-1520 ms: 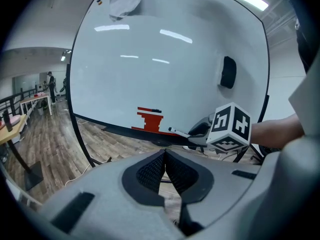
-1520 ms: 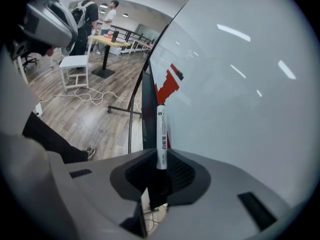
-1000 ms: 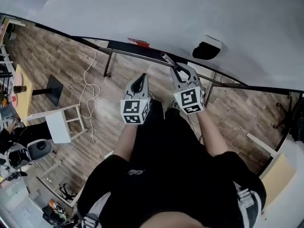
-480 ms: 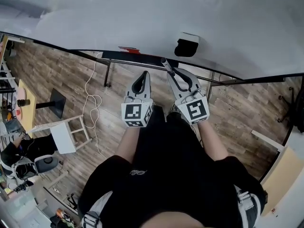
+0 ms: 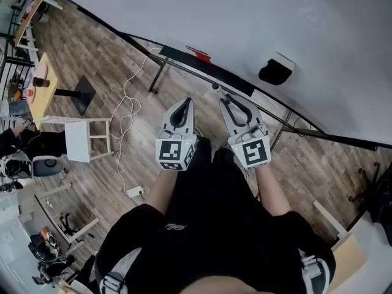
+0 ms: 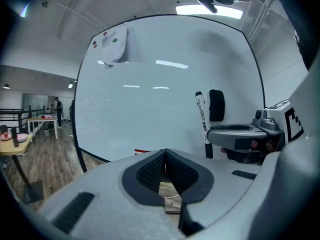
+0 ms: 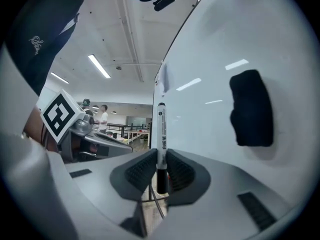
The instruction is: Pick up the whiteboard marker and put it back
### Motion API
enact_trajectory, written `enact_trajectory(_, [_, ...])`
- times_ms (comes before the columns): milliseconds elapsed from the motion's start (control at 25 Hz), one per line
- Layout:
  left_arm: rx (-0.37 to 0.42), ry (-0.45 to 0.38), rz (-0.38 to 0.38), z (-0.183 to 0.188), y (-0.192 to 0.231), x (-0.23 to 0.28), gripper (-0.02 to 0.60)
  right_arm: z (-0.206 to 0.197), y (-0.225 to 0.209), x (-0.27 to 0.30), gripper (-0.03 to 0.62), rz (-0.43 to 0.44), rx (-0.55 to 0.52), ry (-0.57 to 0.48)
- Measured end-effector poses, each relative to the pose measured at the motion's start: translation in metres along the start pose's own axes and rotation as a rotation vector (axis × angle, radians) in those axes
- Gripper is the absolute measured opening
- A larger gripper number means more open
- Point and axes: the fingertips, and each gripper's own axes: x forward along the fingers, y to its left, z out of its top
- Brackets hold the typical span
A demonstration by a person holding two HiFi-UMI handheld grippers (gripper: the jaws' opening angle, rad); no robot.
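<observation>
Head view: left forearm [image 5: 160, 187] and right forearm [image 5: 271, 185] reach forward from the torso, side by side. The left tongs [image 6: 164, 158] have their jaws together with nothing between the pads. The right tongs [image 7: 161, 160] have their jaws clamped on the whiteboard marker [image 7: 161, 129]. It stands upright, most of its barrel above the pads.

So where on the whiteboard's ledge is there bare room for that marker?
The black ledge looks bare on both sides of the small red object: leftward to its end, and rightward toward the black eraser. Only the red object's spot is taken.
</observation>
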Motion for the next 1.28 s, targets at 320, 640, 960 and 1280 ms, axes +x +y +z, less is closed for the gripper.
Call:
enact_trajectory(320, [-0.058,-0.024,0.181,-0.009,0.065,-0.055,0.008,0.021,0.077,0.049,0.054,0.204,0.001,-0.047])
enact_trajectory(640, [-0.134,-0.057,0.363,-0.024,0.158,-0.141,0.008,0.042,0.174,0.106,0.054,0.341,-0.062,-0.054])
enact_trajectory(960, [-0.182,-0.111,0.487,-0.052,0.244,-0.228,0.008,0.049,0.280,0.157,0.054,0.425,-0.017,-0.028])
enact_trajectory(1280, [-0.229,-0.154,0.549,-0.058,0.335,-0.319,0.008,0.075,0.395,0.212,0.054,0.503,0.000,-0.015])
